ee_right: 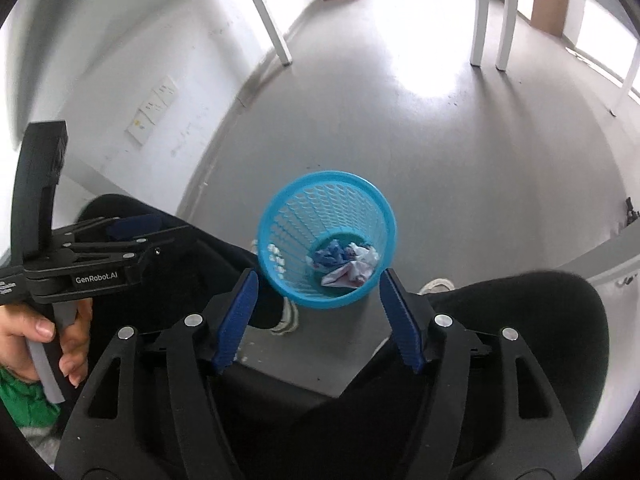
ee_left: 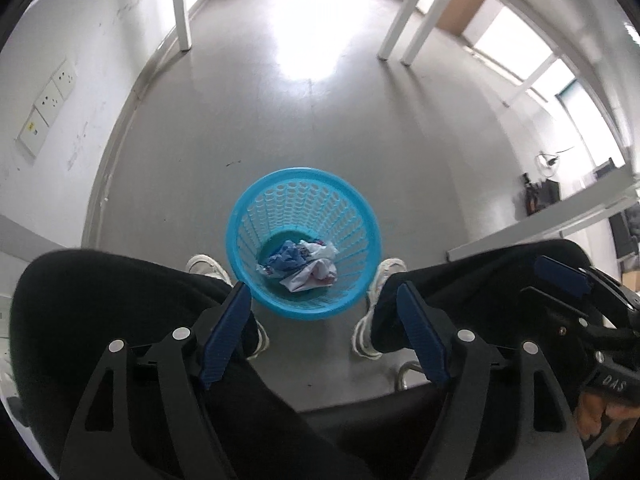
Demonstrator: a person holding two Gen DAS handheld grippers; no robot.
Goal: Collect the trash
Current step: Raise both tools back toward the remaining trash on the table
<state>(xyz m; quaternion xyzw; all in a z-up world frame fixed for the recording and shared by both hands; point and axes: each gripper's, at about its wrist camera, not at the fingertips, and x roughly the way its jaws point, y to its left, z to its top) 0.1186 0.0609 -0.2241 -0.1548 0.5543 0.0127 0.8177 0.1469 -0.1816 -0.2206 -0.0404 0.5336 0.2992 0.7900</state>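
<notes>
A blue perforated plastic waste basket (ee_left: 240,236) stands upright on the grey floor between the person's feet. It also shows in the right wrist view (ee_right: 280,216). Crumpled white and blue trash (ee_left: 304,264) lies at its bottom, and shows in the right wrist view (ee_right: 346,264) too. My left gripper (ee_left: 322,308) is open and empty, held above the person's knees just short of the basket. My right gripper (ee_right: 318,294) is open and empty, held above the lap near the basket's near rim. The left gripper also shows from the side in the right wrist view (ee_right: 132,236).
The person sits with black-trousered legs (ee_left: 120,312) on both sides and white shoes (ee_left: 384,276) beside the basket. White table legs (ee_left: 400,20) stand far ahead. A white wall with sockets (ee_left: 52,96) runs along the left. A white table edge (ee_left: 540,228) is at right.
</notes>
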